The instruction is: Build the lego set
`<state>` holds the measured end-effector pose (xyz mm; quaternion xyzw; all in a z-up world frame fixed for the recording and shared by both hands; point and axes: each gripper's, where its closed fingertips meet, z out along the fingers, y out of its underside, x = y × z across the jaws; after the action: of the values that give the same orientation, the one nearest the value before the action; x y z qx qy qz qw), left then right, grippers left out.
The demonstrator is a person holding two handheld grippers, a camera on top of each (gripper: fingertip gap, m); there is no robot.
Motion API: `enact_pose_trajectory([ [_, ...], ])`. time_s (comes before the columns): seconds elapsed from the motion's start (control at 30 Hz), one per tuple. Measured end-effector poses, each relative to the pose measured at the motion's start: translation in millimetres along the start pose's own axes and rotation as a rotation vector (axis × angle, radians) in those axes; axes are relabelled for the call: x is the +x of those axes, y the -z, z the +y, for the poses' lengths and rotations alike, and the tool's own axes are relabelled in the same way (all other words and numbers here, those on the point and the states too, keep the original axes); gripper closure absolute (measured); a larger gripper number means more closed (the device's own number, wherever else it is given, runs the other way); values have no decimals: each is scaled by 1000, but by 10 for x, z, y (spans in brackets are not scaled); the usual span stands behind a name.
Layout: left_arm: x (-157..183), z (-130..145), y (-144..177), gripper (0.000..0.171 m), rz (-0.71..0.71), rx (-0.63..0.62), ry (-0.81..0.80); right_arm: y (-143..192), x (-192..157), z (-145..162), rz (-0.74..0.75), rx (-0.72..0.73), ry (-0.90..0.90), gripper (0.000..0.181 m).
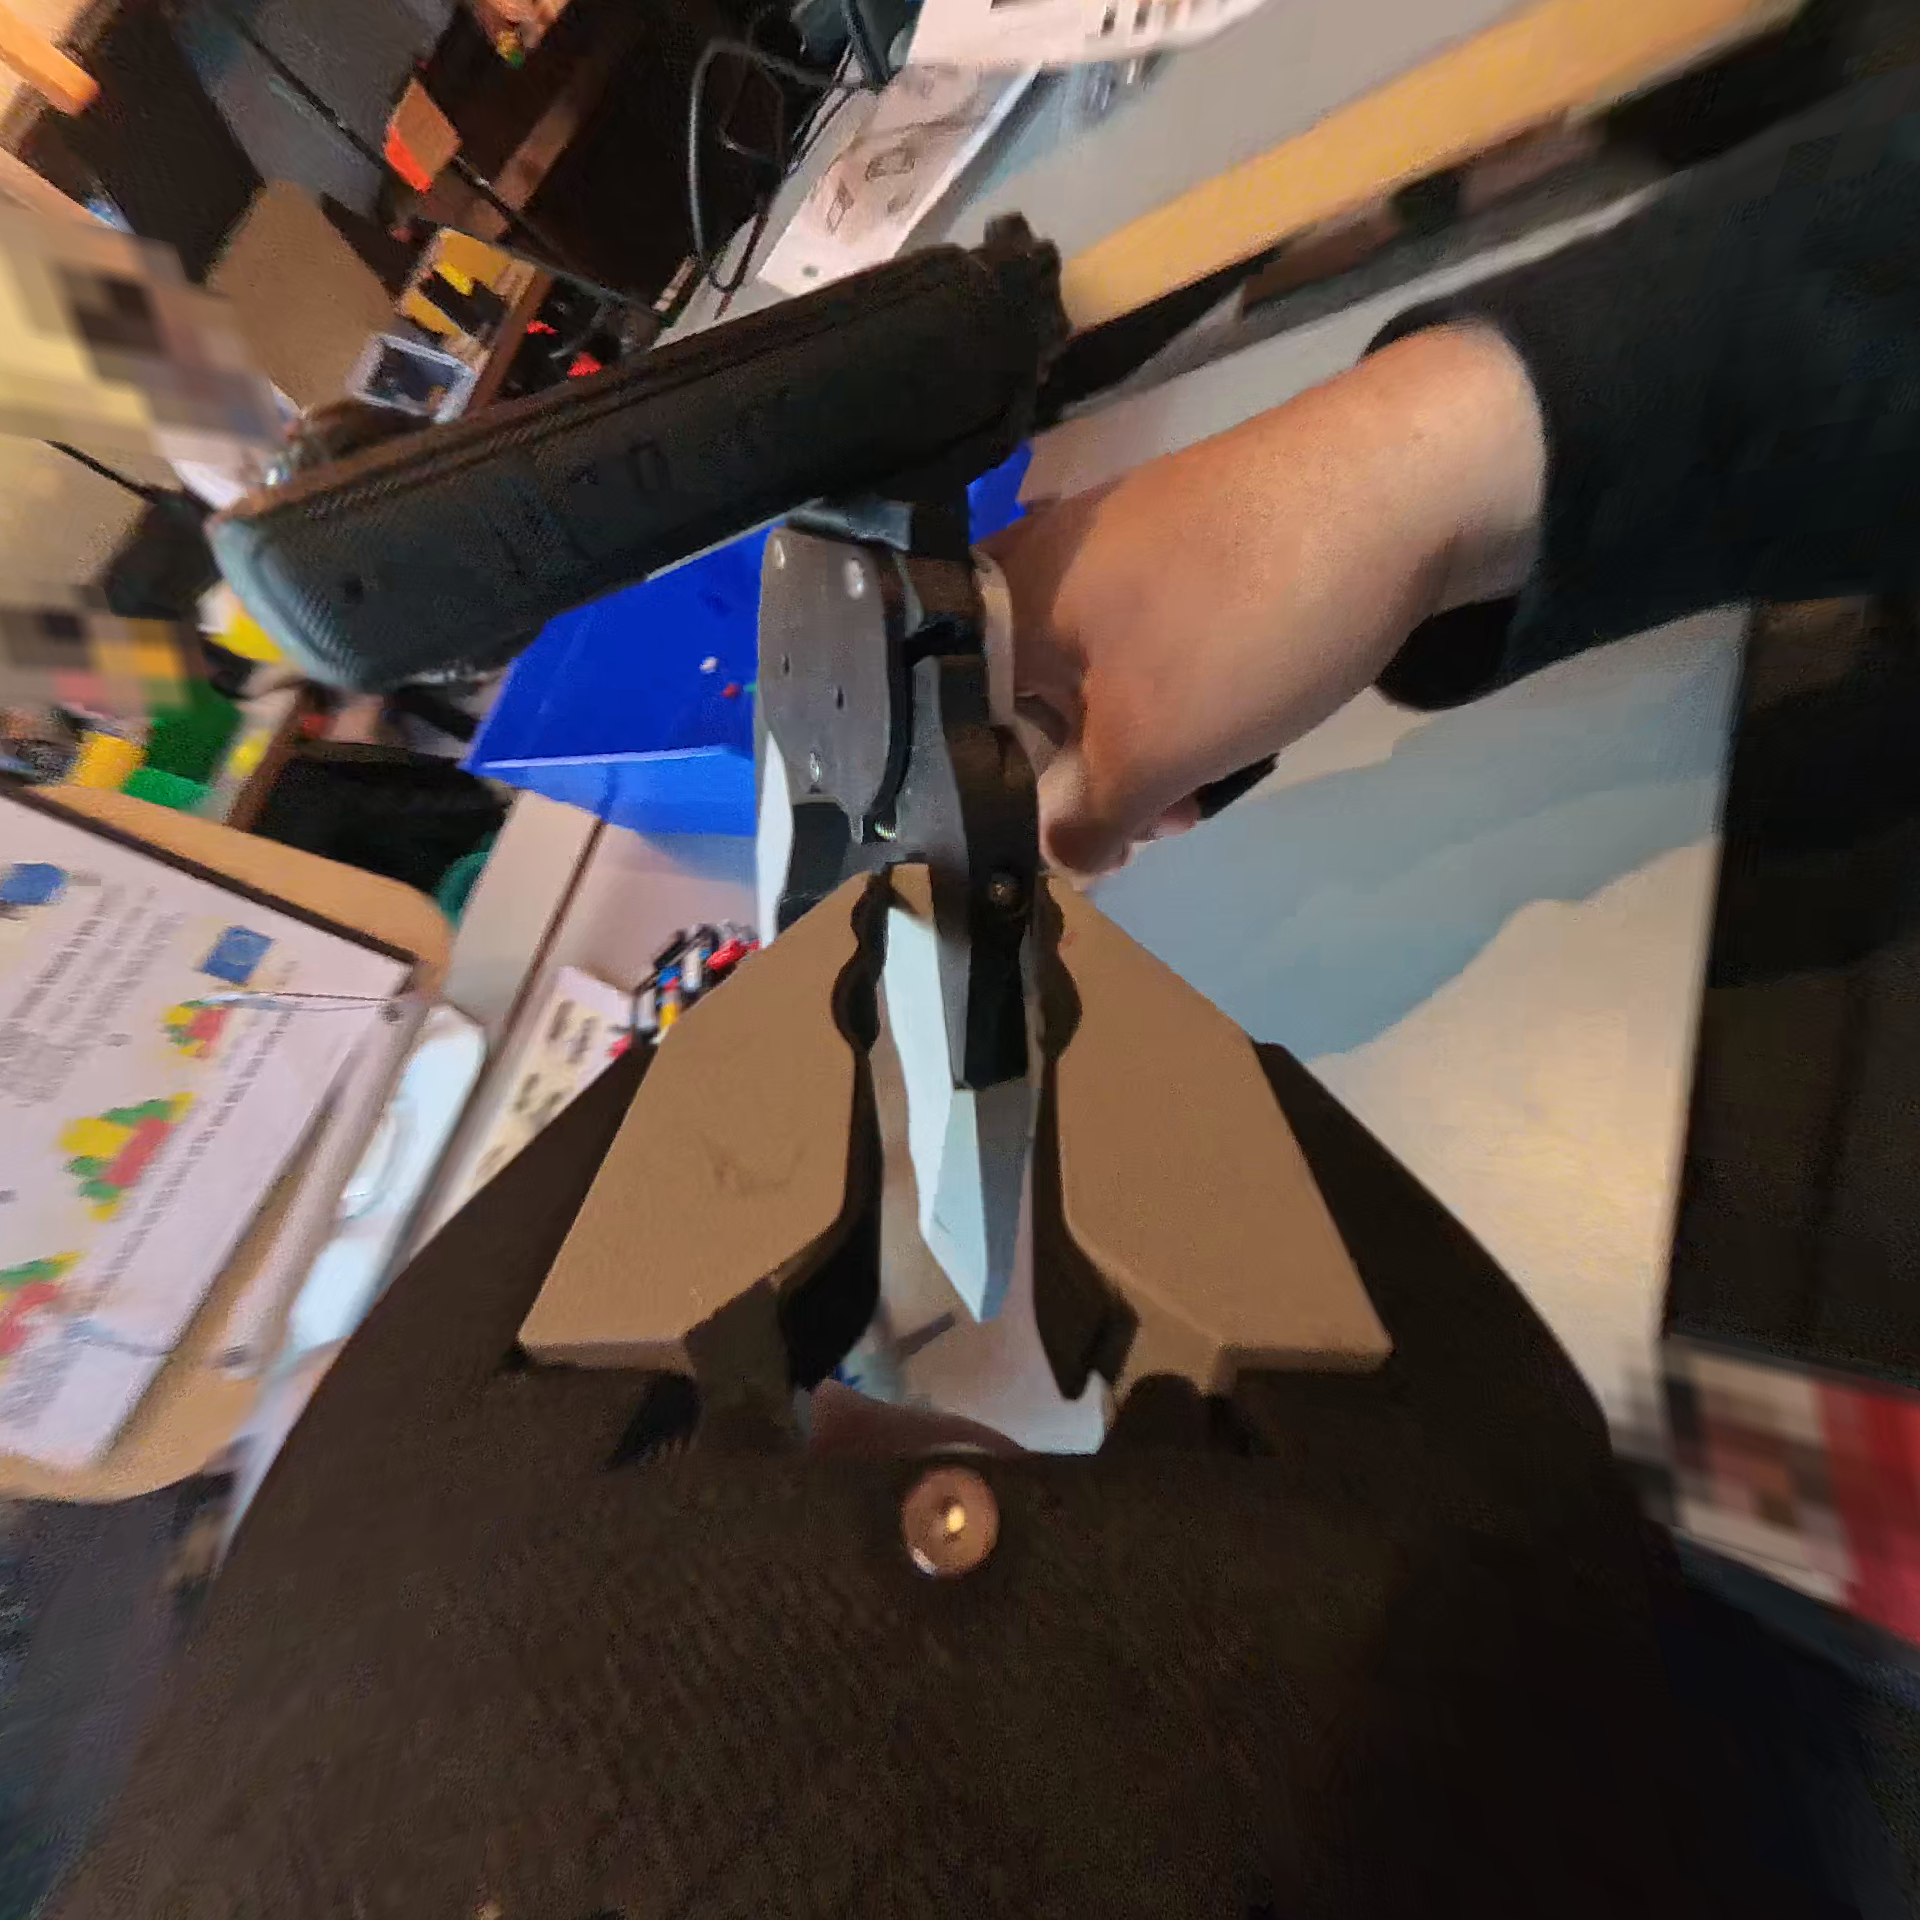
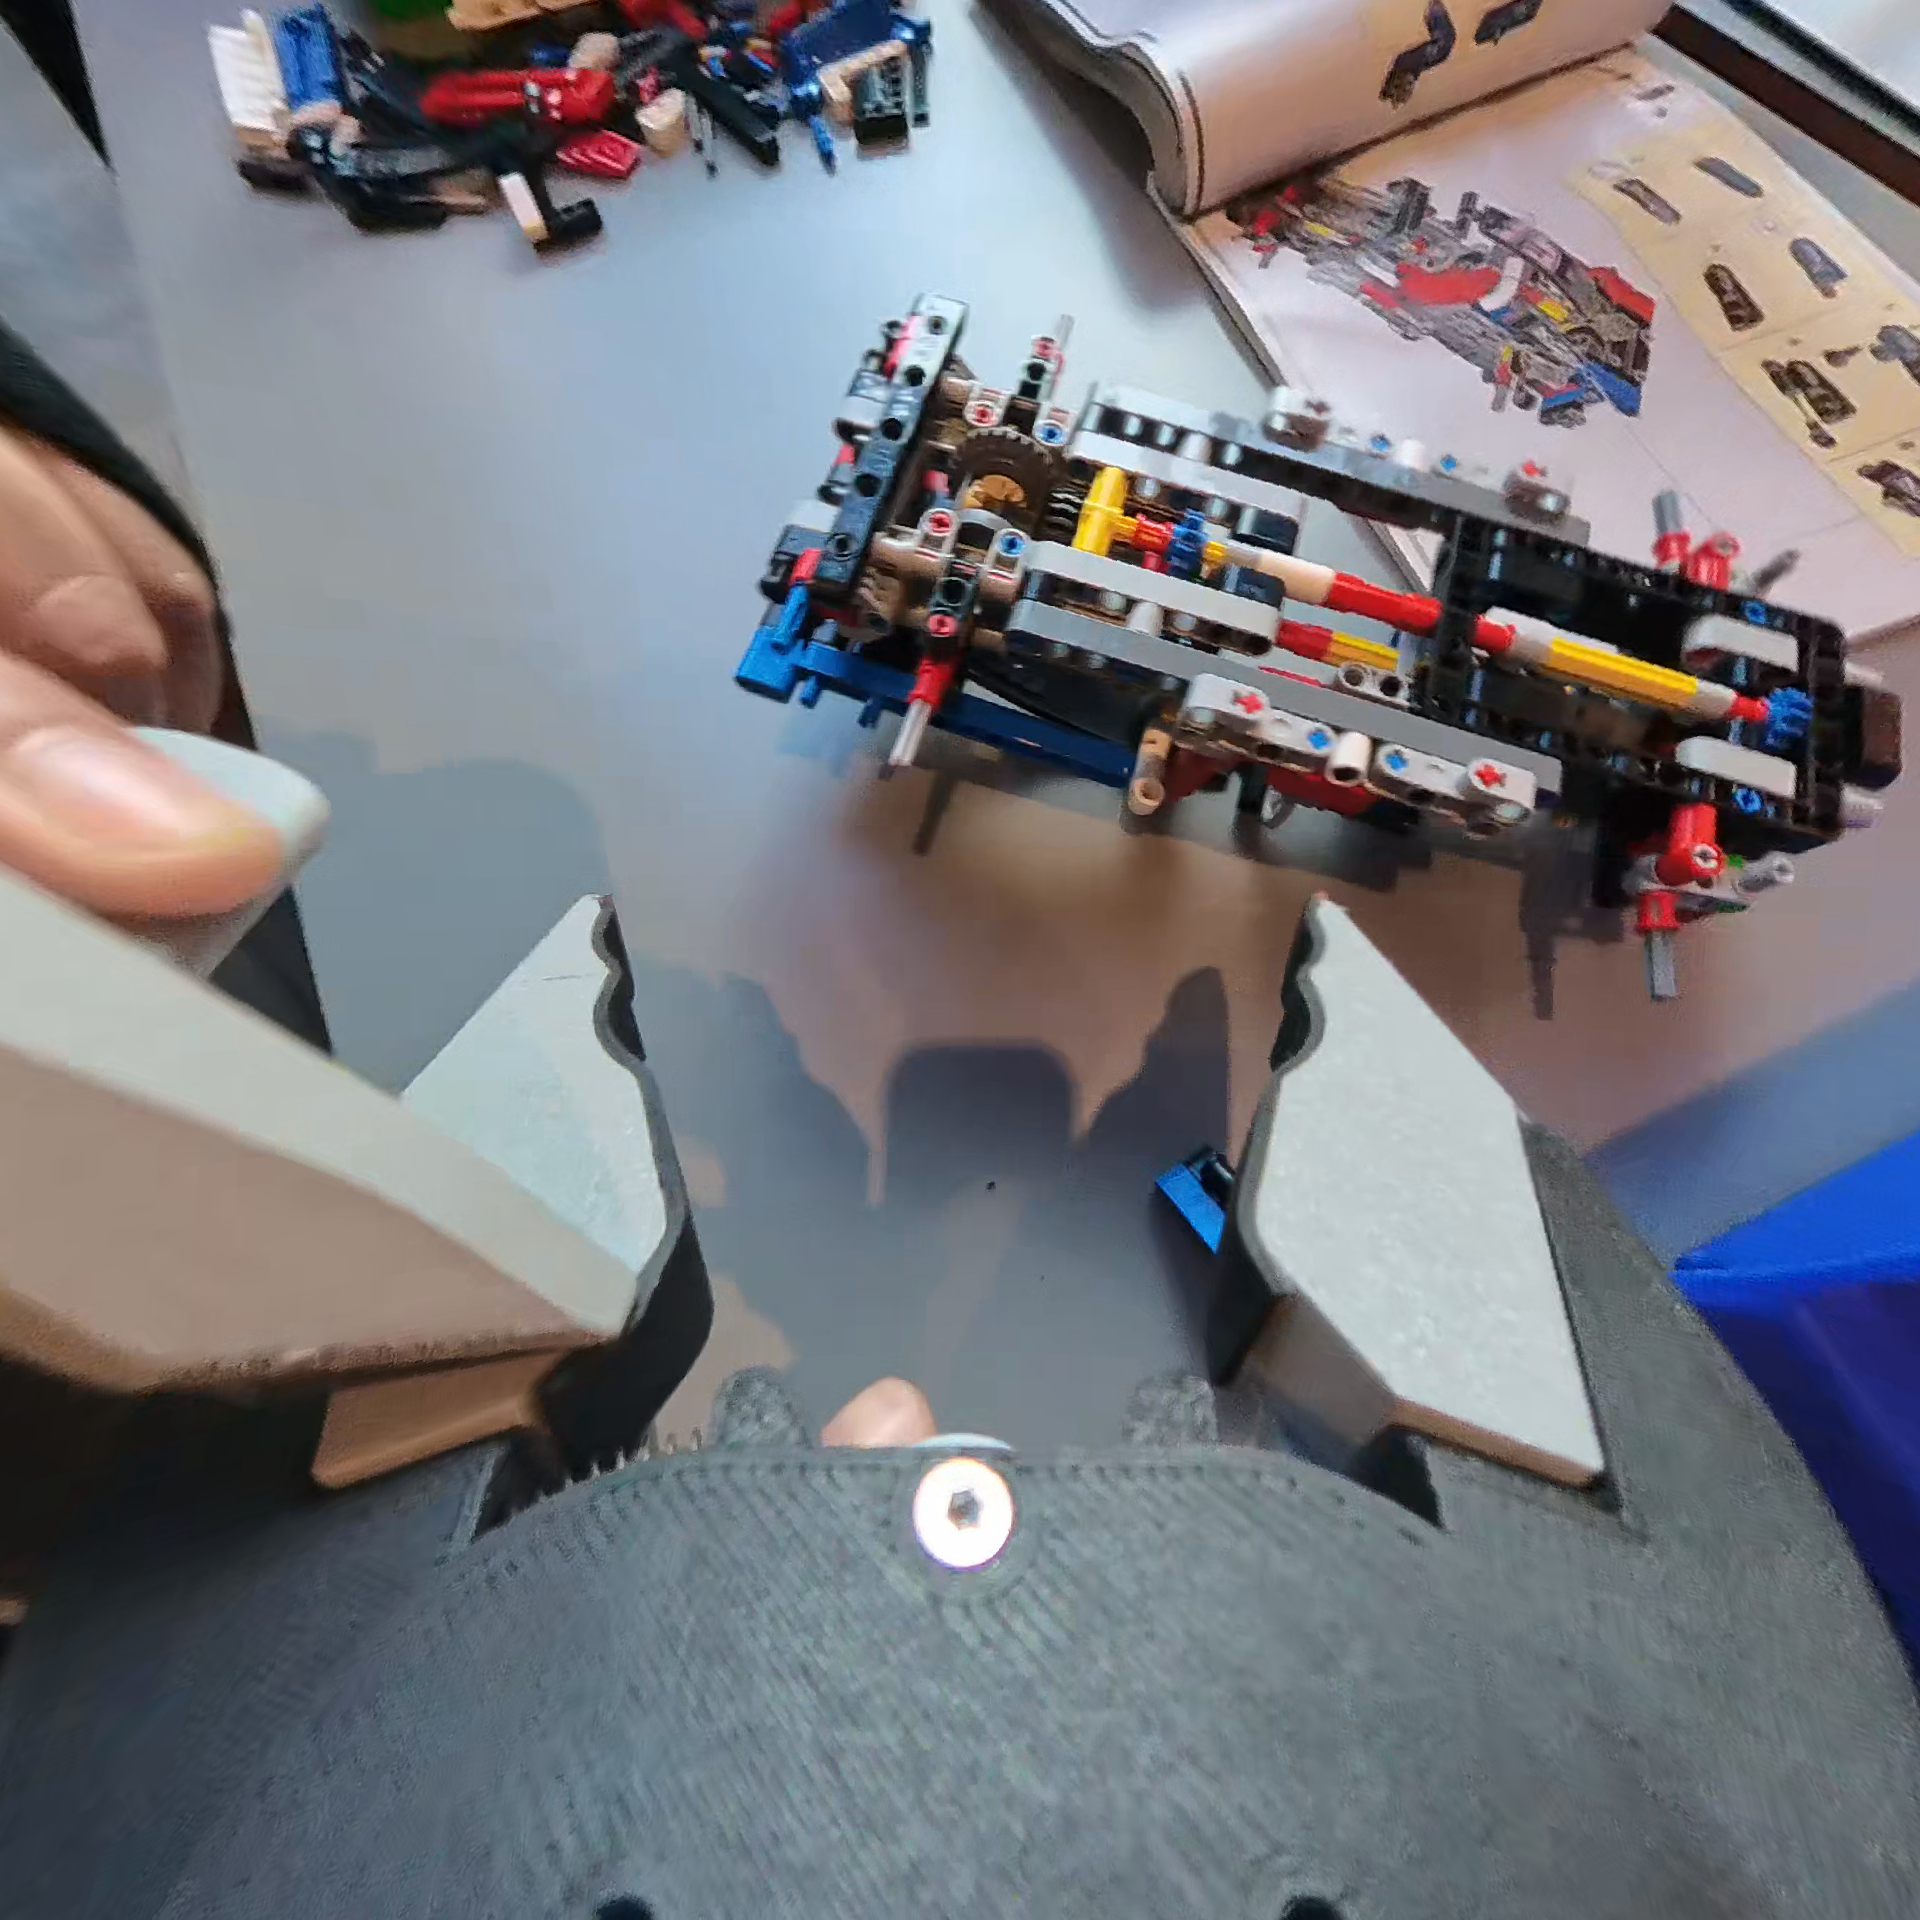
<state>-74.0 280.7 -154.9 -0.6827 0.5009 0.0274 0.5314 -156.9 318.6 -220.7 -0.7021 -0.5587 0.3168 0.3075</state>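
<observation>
Over on the grey worktop [image 2: 468,540], the half-built lego model [image 2: 1320,613] lies on its side, a long frame of grey and black studded beams with red and yellow axles and a dark gear near its left end. Beyond it sits a loose pile of pieces [image 2: 561,114], red, blue, black and tan, and to the right the open instruction booklet [image 2: 1455,187] lies flat, partly under the model's far end. A small blue piece [image 2: 1195,1195] rests just beside the right gripper [image 2: 956,987], whose jaws stand spread wide with nothing between them, hovering above bare worktop short of the model. A blue bin [image 2: 1808,1340] crowds the right edge. The left wrist view is blurred and tipped sideways: the left gripper [image 1: 956,935] has its jaws drawn close, and the other gripper's pale finger [image 1: 935,1122] shows in the narrow gap between them; whether they pinch it I cannot tell. A bare hand [image 1: 1226,644] in a dark sleeve grips that other tool's handle, close in front of the camera, blocking most of the worktop beyond.
</observation>
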Motion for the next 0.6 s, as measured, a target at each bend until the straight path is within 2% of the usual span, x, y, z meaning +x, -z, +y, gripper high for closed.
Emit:
enact_pose_trajectory([
  [0.07, 26, -127, 62, 146, 111, 81, 134, 98, -15, -45, -16, 19, 34, 54],
  [0.13, -98, -200, 184, 143, 144, 146, 233, 275, 96, -121, 52, 74, 64, 68],
  [0.2, -325, -103, 361, 137, 125, 147, 259, 467, 222, -27, 114, 57, 133, 83],
  [0.3, -694, 446, 567, 138, 63, 15, 229, 643, 389, 340, 146, -30, 141, 102],
  [0.37, -786, 892, 642, 138, 98, -78, 210, 638, 391, 635, 73, -75, 117, 110],
  [0.43, -823, 1270, 667, 137, 142, -152, 189, 587, 467, 806, 72, -89, 93, 116],
  [0.5, -839, 1539, 650, 131, 180, -203, 118, 541, 524, 878, 90, -100, 128, 123],
  [0.6, -876, 1795, 560, 120, 201, -284, -90, 458, 611, 924, 92, -150, 153, 120],
])
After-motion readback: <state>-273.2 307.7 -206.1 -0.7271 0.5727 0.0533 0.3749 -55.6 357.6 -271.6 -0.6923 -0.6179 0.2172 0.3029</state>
